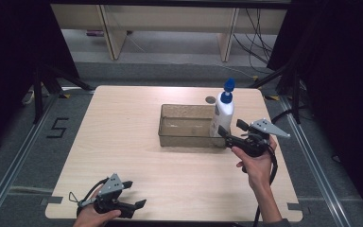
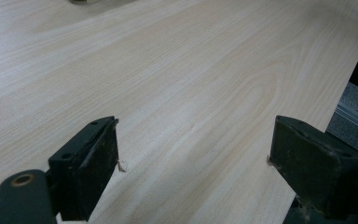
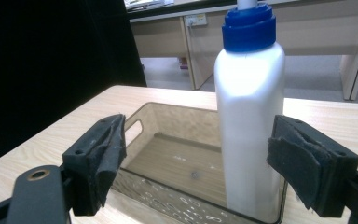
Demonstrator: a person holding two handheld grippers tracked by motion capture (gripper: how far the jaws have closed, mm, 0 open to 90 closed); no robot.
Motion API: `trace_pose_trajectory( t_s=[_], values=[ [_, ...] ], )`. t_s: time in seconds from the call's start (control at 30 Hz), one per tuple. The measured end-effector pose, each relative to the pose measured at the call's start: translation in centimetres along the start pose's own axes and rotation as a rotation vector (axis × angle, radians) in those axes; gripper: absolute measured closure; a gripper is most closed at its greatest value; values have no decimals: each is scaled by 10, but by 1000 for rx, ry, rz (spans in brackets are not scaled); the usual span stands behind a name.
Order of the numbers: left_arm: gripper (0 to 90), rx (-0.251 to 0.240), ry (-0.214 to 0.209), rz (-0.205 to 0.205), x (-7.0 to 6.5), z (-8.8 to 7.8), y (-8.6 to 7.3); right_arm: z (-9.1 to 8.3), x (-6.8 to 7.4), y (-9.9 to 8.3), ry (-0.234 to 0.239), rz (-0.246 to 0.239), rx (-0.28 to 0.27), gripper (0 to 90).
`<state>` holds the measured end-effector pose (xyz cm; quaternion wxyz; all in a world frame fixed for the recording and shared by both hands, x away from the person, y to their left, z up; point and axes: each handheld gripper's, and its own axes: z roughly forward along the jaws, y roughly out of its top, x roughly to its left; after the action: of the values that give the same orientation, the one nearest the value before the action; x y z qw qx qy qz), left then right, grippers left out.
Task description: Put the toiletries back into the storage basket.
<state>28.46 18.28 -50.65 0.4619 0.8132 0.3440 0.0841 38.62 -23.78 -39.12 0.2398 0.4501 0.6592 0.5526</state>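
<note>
Right tool (image 1: 230, 130) jaws spread wide, nothing clamped, either side of the white bottle (image 3: 249, 116) with its blue pump cap (image 3: 248, 21). Bottle stands upright in the right end of the clear bin (image 1: 185, 126) mid-desk. Left tool (image 1: 131, 193) jaws apart too, empty, low over the near desk (image 2: 168, 79) edge. Risk: bottle sits nearer the one jaw, so closing off-centre could tip the tall bottle or shove the bin.
</note>
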Motion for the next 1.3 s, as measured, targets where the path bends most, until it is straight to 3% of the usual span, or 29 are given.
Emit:
trace_pose_trajectory(
  t_s=[0.03, 0.1, 0.47, 0.5, 0.57, 0.6, 0.67, 0.7, 0.77, 0.8, 0.9, 0.93, 0.97, 1.03, 1.07, 1.2, 1.23, 1.3],
  values=[
    [148, -6, 4, -7, 0, 1, 0, 0, 1, -1, 14, 22, 5, 196],
    [148, -6, 1, -7, 0, 1, 0, -1, 2, -2, -2, 10, 12, 196],
    [148, -3, 1, -5, 1, -1, 1, -3, 8, -18, 45, -6, 11, 211],
    [148, 2, 1, 0, 2, -1, 1, -3, 10, -19, 42, 11, 19, 210],
    [148, -2, 3, -3, 1, -1, 0, -4, 9, -20, 36, -8, 16, 210],
    [148, 0, 2, -3, 1, -1, 0, -4, 10, -21, 45, 12, 24, 210],
    [148, -1, 3, -6, 1, -1, 0, -4, 10, -23, 45, -11, 11, 209],
    [148, -2, 5, -6, 1, -1, 0, -5, 13, -24, 47, 22, 26, 209],
    [148, -4, 7, -8, 1, 0, 0, -6, 11, -25, 56, -16, 19, 209],
    [148, 2, 10, -2, 2, -1, 0, -5, 12, -27, 61, 2, 22, 206],
    [148, 8, 11, -8, 2, -1, 0, -7, 12, -29, 65, -5, 17, 203],
    [148, 6, 13, -7, 2, 0, 0, -8, 14, -31, 77, 27, 9, 203],
    [148, 0, 17, -8, 2, 0, 0, -9, 13, -31, 73, -4, 22, 203],
    [148, 1, 20, -10, 2, 0, 0, -10, 15, -34, 79, 10, 26, 202],
    [148, 0, 19, -9, 2, 0, 0, -10, 14, -36, 72, -18, 25, 201],
    [148, 11, 20, 0, 3, -1, 0, -13, 18, -41, 90, 24, 39, 195],
    [148, -10, 23, -8, 2, 0, 0, -12, 19, -43, 91, 19, 29, 193],
    [148, 7, 20, 0, 3, -1, 0, -14, 17, -45, 89, -17, 30, 190]
  ],
)
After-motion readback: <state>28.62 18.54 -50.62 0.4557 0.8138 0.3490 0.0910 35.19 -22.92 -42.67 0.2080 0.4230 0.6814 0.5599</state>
